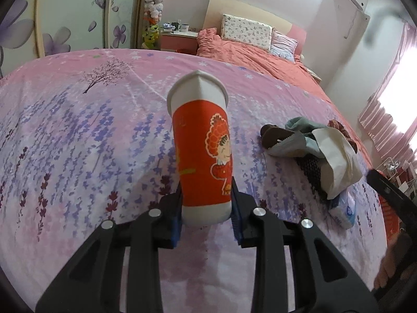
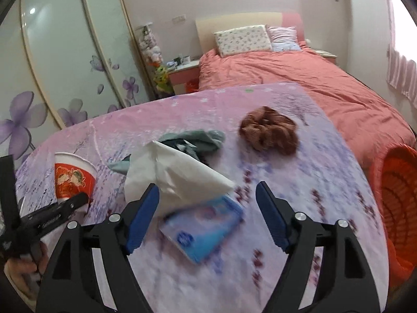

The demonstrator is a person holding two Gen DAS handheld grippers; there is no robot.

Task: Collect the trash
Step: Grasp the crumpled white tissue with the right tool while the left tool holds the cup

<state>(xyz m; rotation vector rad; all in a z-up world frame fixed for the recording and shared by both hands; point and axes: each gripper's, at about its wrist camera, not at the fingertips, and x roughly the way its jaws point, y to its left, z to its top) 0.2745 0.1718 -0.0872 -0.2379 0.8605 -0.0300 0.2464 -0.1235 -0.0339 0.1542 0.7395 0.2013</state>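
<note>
My left gripper (image 1: 206, 208) is shut on a red and white paper cup (image 1: 202, 146), gripping it near its base above the purple floral sheet (image 1: 78, 143). The cup also shows in the right wrist view (image 2: 73, 177), with the left gripper at the far left. My right gripper (image 2: 207, 208) is open and empty, just above a blue tissue pack (image 2: 206, 229). A white paper bag (image 2: 174, 172) lies just beyond it. The bag (image 1: 338, 156) and tissue pack (image 1: 342, 212) show at the right in the left wrist view.
Grey-green cloth (image 2: 198, 140) and a brown scrunched cloth (image 2: 269, 130) lie on the sheet. An orange basket (image 2: 396, 198) stands at the right edge. A coral duvet (image 2: 299, 78) with pillows covers the far bed. A wardrobe (image 2: 65, 52) and nightstand (image 2: 183, 74) stand behind.
</note>
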